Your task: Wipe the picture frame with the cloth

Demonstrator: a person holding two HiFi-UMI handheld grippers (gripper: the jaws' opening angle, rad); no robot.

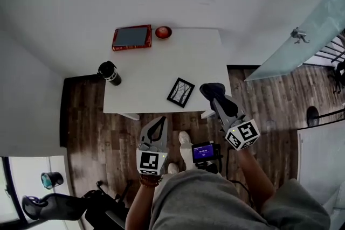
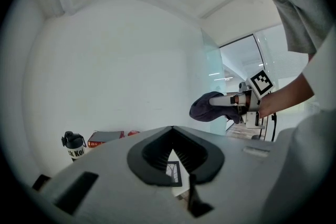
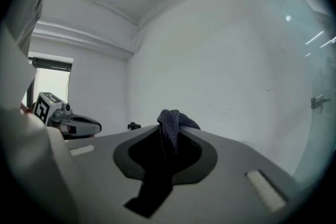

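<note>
- The left gripper (image 1: 160, 121) sits closest to the person's body, its jaws pressed together with nothing between them.
- To its right, the right gripper (image 1: 220, 99) has its jaws clamped on a dark cloth (image 1: 211, 88) that bunches past their tips.
- The picture frame (image 1: 180, 92) lies flat on the white table (image 1: 156, 75), ahead of the left jaws and just left of the cloth.
- Farther beyond the jaws stand a black bottle (image 1: 109, 72), a red book (image 1: 131, 37) and a small red bowl (image 1: 163, 32).

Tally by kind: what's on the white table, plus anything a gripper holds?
Picture frame: 1
Bottle: 1
Red bowl: 1
Red-edged flat item: 1
Cloth, in right gripper: 1
Total: 5
</note>
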